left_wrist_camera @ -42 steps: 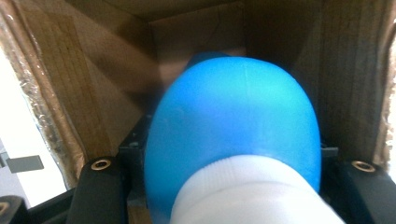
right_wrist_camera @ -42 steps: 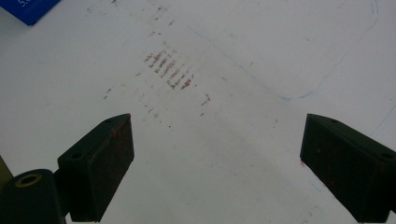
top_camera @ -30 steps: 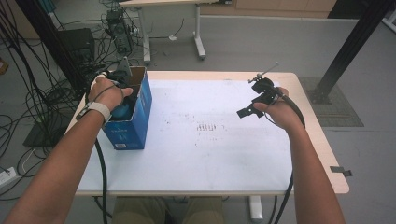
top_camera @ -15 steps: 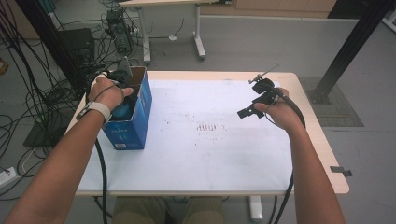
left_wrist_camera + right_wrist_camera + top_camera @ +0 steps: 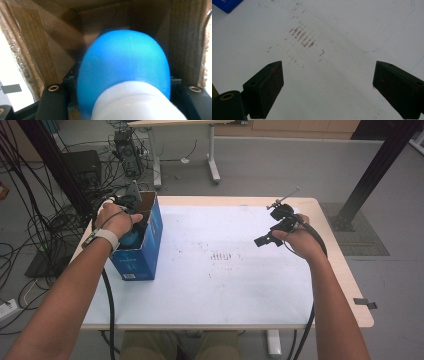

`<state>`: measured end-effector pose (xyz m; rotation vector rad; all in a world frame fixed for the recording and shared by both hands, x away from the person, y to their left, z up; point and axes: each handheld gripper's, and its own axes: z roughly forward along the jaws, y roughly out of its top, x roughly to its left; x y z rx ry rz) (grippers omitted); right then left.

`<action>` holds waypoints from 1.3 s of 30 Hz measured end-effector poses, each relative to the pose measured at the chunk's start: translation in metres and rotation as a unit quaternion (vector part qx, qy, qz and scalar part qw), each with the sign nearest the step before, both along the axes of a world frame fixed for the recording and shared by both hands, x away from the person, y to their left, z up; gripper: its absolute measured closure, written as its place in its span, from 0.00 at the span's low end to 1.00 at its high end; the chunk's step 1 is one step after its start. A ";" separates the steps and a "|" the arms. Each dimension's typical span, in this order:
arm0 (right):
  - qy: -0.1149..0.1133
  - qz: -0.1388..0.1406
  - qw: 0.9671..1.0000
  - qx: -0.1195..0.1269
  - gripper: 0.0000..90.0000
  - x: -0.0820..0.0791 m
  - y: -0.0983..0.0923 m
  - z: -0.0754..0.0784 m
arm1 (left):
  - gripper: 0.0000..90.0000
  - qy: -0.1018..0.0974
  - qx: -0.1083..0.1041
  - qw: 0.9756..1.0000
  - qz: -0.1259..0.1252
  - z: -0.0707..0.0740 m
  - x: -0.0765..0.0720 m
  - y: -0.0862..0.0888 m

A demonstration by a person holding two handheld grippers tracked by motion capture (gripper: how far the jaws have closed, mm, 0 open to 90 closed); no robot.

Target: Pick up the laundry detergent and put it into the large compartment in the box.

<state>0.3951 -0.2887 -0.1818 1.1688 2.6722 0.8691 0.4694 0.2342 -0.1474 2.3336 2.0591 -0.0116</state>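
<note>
While the left claw [image 5: 120, 100] grips a blue ball [image 5: 123, 67] inside the box [image 5: 150, 237], the right claw [image 5: 327, 87] gapes empty.

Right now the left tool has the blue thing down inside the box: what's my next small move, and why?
Probably open the left tool and let go. The blue-and-white object sits between its jaws, deep inside the cardboard box, with brown walls close on all sides. The right tool hangs open above the bare white table mat, so it needs nothing.

A pale wooden table [image 5: 345, 270] stands on a grey floor [image 5: 280, 165]. Tangled black cables [image 5: 45, 220] crowd the left side, a second table [image 5: 210, 150] stands behind, and a black post [image 5: 375, 170] rises at right.
</note>
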 end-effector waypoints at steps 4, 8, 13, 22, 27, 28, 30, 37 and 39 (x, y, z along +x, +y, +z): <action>0.000 0.001 1.000 -0.001 0.11 0.000 0.000 0.000 | 0.41 0.000 0.000 1.000 0.000 0.000 0.000 0.000; 0.001 0.001 1.000 0.000 0.11 0.001 0.001 -0.001 | 0.41 0.001 -0.001 1.000 -0.002 0.000 0.001 0.001; 0.000 0.001 1.000 0.000 0.11 0.000 0.000 -0.001 | 0.41 -0.001 -0.002 1.000 -0.002 0.000 0.000 0.001; -0.001 0.000 1.000 0.002 0.11 -0.001 -0.002 -0.001 | 0.41 -0.004 -0.002 1.000 -0.003 0.000 -0.001 0.000; 0.001 -0.001 1.000 0.001 0.11 0.000 -0.001 -0.001 | 0.34 -0.011 0.002 1.000 0.001 0.001 -0.003 0.001; 0.000 0.000 1.000 0.001 0.11 0.000 -0.001 -0.001 | 0.33 -0.011 0.001 1.000 0.001 0.001 -0.003 0.002; -0.001 0.001 1.000 0.000 0.11 0.000 -0.001 -0.001 | 0.33 -0.010 -0.002 1.000 0.000 0.001 -0.003 0.003; 0.000 0.003 1.000 0.000 0.11 0.000 0.001 0.000 | 0.32 -0.010 -0.007 1.000 -0.001 0.003 -0.003 0.006; 0.000 0.002 1.000 0.000 0.11 -0.001 0.001 0.000 | 0.32 -0.009 -0.008 1.000 -0.001 0.004 -0.002 0.007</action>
